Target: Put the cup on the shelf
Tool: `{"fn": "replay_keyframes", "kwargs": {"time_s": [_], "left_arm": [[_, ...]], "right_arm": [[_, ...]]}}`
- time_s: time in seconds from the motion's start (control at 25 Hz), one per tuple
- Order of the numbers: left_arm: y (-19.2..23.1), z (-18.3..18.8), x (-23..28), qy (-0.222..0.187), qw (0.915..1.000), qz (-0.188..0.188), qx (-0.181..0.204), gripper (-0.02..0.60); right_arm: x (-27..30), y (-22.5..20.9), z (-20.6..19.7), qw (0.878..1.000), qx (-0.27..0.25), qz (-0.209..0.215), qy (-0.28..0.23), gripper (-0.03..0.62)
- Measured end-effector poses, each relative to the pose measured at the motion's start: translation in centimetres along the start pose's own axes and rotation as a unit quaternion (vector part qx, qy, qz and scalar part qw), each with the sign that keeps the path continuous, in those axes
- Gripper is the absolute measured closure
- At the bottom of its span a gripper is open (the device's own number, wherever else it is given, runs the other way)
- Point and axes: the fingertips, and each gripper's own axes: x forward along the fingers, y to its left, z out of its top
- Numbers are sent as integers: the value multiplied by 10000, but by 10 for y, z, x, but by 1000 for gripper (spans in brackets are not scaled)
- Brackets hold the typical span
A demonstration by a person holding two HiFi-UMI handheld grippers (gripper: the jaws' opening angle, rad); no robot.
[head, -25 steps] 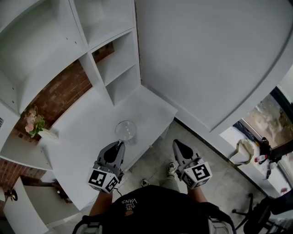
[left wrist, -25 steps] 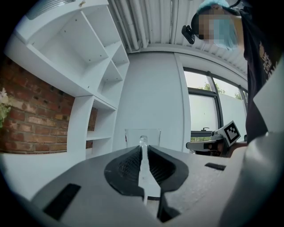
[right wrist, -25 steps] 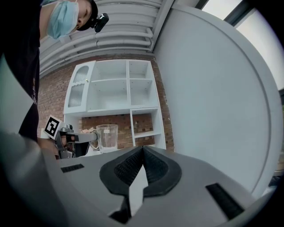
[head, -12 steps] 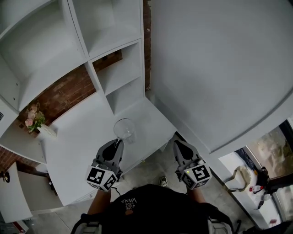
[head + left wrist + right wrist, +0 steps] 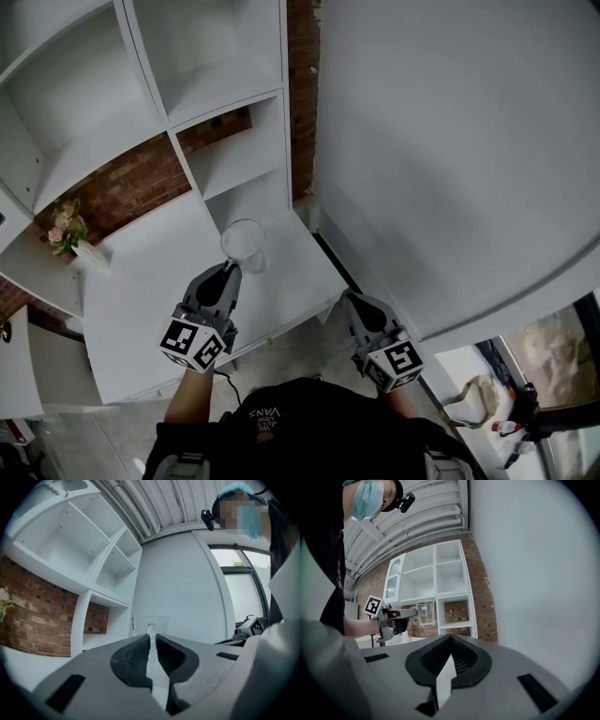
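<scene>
Left gripper (image 5: 228, 272): clamped tight on the handle of the clear cup (image 5: 244, 246).
Cup: upright in the air over the counter's (image 5: 131, 309) far right corner, near the shelf (image 5: 225, 89).
Right gripper (image 5: 357, 302): pinched closed, empty.

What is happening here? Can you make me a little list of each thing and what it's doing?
cup: clear glass, up in the air in front of the shelf
left gripper: shut on the cup's handle
right gripper: shut, holding nothing
shelf: white, the boxes in view look empty
flowers: far left, by the brick wall
cup on shelf: not yet
</scene>
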Motion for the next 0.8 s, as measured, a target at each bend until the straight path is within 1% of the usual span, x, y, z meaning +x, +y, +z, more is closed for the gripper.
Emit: {"fn": "replay_keyframes", "kwargs": {"time_s": [0.16, 0.24, 0.36, 0.44, 0.64, 0.8], "left_arm": [[11, 21, 21, -143, 9995, 49, -262, 552], [20, 35, 29, -192, 9994, 113, -278, 552], [30, 56, 40, -178, 9997, 174, -68, 552], [35, 69, 48, -122, 9998, 135, 105, 552], [46, 102, 77, -80, 9992, -141, 369, 552], [50, 128, 99, -66, 9982, -412, 427, 552]], "right_arm": [[-4, -15, 0, 9995, 84, 281, -83, 600], [-5, -19, -2, 9991, 127, 395, -130, 600], [-5, -23, -7, 9986, 243, 462, -112, 600], [-2, -23, -10, 9982, 317, 491, -106, 600], [16, -27, -14, 9987, 294, 421, 11, 600], [33, -29, -8, 9988, 257, 403, -109, 600]]}}
